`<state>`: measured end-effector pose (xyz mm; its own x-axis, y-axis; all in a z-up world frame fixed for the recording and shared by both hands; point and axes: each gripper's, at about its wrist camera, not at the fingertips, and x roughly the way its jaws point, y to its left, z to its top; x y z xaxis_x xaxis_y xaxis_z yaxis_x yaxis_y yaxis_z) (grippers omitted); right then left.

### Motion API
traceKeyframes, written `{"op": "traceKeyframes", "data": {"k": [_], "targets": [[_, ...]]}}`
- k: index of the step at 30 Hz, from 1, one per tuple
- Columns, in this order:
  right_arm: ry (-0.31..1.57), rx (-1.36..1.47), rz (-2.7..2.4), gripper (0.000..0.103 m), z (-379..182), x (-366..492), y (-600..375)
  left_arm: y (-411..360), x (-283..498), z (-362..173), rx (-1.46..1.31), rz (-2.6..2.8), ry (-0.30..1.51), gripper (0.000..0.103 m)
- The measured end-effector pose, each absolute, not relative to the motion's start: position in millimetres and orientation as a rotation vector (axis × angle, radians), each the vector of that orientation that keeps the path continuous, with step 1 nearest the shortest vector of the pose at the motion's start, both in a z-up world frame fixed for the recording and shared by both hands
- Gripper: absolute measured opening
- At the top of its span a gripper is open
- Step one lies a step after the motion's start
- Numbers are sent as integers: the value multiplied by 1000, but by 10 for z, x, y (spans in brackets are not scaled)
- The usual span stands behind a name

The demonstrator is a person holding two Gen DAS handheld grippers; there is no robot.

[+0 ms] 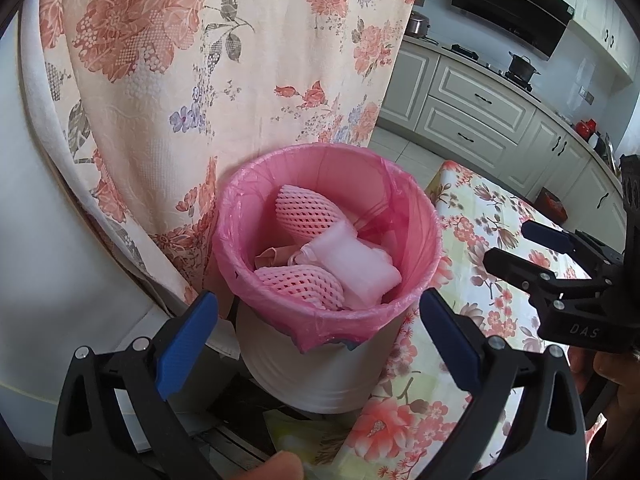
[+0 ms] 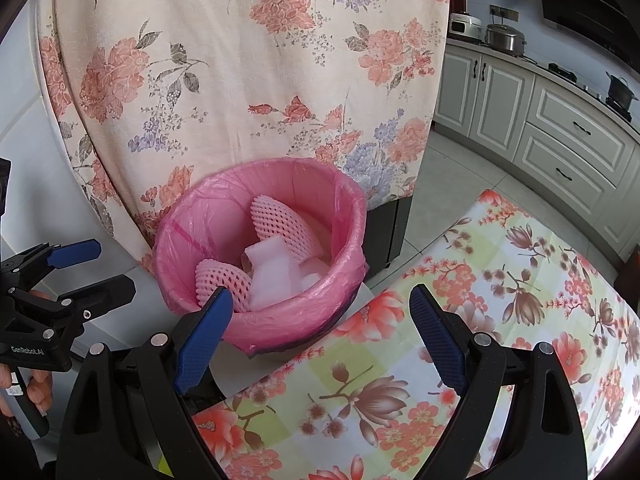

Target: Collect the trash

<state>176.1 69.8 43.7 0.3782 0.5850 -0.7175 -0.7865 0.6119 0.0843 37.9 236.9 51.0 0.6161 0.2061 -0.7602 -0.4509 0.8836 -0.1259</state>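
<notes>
A white trash bin (image 1: pixel 316 372) with a pink bag liner (image 1: pixel 420 216) stands beside the table; it also shows in the right wrist view (image 2: pixel 340 220). Inside lie pink foam fruit nets (image 1: pixel 308 210) (image 2: pixel 280 220), white foam pieces (image 1: pixel 356 260) (image 2: pixel 276 276) and crumpled paper (image 1: pixel 272 258). My left gripper (image 1: pixel 318 320) is open and empty, just above the bin's near rim. My right gripper (image 2: pixel 320 314) is open and empty, over the bin's near rim and the table edge. Each gripper shows in the other's view, my right gripper (image 1: pixel 516 242) and my left gripper (image 2: pixel 100 266), both open.
A table with a floral cloth (image 2: pixel 500 320) (image 1: pixel 472 280) lies right of the bin. A floral fabric (image 1: pixel 224 60) (image 2: pixel 248 60) hangs behind the bin. Kitchen cabinets (image 2: pixel 560 120) and a stove with pots (image 1: pixel 520 66) stand at the far right across a tiled floor.
</notes>
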Motion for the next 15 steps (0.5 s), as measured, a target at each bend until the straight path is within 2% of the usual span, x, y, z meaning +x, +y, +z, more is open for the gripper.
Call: {"op": "traceKeyframes", "data": {"k": [15], "targets": [[786,-292,895,85,422,1753,705,2340,396,507,-316,387,826,98]]}}
